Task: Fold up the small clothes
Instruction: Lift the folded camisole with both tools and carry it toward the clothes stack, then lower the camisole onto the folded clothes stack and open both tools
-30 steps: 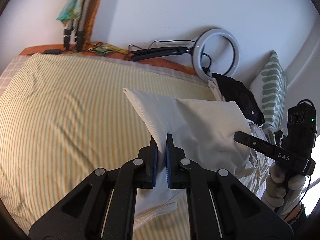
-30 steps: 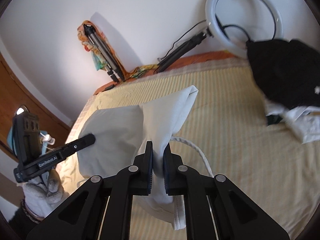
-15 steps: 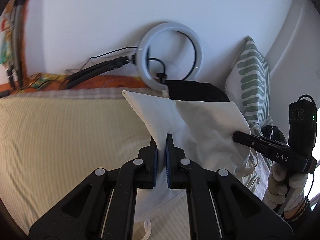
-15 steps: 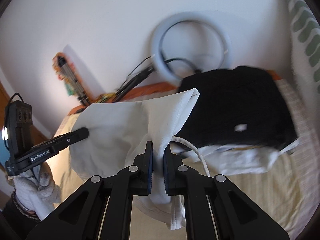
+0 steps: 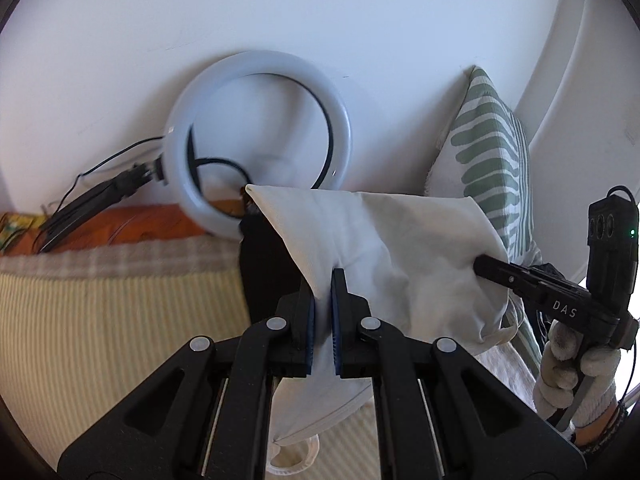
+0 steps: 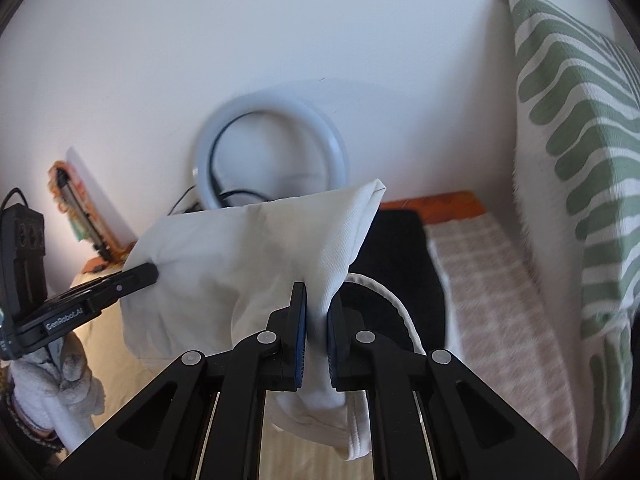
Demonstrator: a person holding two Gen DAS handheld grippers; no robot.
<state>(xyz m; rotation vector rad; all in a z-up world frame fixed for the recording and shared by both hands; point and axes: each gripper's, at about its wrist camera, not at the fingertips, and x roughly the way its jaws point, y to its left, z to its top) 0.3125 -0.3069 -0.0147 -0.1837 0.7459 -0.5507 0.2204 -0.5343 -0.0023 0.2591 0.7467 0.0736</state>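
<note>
Left wrist: white garment pinched between left gripper fingers.

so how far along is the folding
Done: a black garment already lies by the pillow. In hand: both grippers, left and right, are shut on a white garment, held up off the bed. Left: lay it down and fold it.

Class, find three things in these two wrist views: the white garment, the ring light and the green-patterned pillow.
white garment (image 5: 400, 248), left wrist view, on the stretched cloth between the grippers.
ring light (image 5: 180, 184), left wrist view, on the left side of its white ring.
green-patterned pillow (image 6: 580, 140), right wrist view, on its striped face.
</note>
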